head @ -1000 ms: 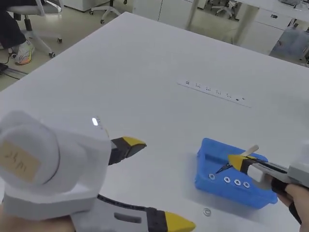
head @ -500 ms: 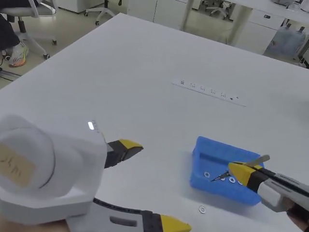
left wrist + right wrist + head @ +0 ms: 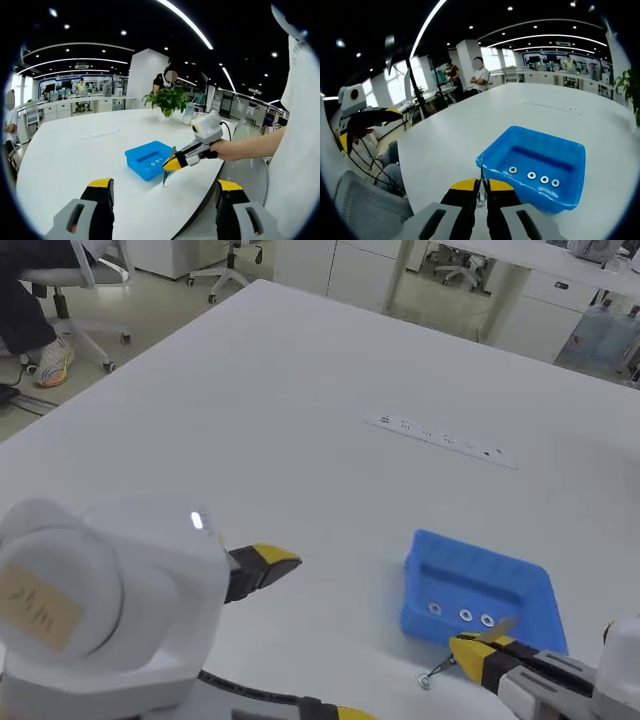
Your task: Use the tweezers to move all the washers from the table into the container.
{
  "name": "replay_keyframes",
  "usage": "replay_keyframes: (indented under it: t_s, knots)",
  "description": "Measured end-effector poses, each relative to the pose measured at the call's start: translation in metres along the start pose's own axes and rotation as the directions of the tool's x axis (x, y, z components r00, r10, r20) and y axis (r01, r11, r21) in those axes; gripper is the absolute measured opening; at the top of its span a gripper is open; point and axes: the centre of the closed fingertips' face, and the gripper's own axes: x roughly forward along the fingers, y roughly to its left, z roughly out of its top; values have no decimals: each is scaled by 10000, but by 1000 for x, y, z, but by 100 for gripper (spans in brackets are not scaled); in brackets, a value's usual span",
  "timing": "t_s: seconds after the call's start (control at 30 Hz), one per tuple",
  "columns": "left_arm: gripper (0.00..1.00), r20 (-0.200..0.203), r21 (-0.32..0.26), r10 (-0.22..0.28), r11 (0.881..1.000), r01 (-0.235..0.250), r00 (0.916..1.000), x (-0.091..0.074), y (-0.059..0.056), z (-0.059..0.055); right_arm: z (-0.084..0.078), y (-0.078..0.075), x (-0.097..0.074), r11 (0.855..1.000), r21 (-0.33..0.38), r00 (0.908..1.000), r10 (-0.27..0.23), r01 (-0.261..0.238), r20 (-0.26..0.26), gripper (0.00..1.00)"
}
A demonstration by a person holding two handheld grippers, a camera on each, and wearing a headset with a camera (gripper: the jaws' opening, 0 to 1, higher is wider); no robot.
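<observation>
Looking down in the head view, the right gripper (image 3: 470,650) has its jaws clenched on the tweezers (image 3: 440,668). The tweezer tips meet a loose washer (image 3: 427,680) on the bench (image 3: 300,420) just ahead of those jaws; whether they pinch it I cannot tell. The blue container (image 3: 480,575) sits just beyond, with a row of washers (image 3: 465,615) on its floor. The left gripper (image 3: 335,640) is released, its jaws spread wide and well apart from the container.

Seen from the left gripper view, the spread jaws frame the container (image 3: 142,170) and the right gripper (image 3: 169,164) ahead, with the tweezers (image 3: 165,176) pointing down at the loose washer (image 3: 164,185) beside the container wall.

From the right gripper view, the jaws squeeze the tweezers (image 3: 481,175). The container (image 3: 540,196) lies just ahead, to the right, holding four washers (image 3: 531,175).
</observation>
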Motion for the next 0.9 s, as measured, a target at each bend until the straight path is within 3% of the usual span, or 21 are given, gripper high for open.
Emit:
replay_keyframes:
  t_s: [0.3,0.53,0.63,0.9]
  knots:
    - [85,-45,16,100,9999,-100,9999,-3,-3,-2,-3,6,2,9890,-1479,9983,-134,49,-559,3]
    - [85,-73,17,167,9999,-167,9998,-4,-6,-4,-3,1,1,9813,-1916,9970,-333,192,-703,3]
    - [85,-64,-17,206,9998,-206,9998,-5,-6,-4,-5,2,2,9850,-1723,9975,-107,-16,-703,3]
    - [85,-12,-83,367,9993,-367,9993,-7,-3,-6,-3,-1,5,9833,-1819,9973,-72,-62,-729,2]
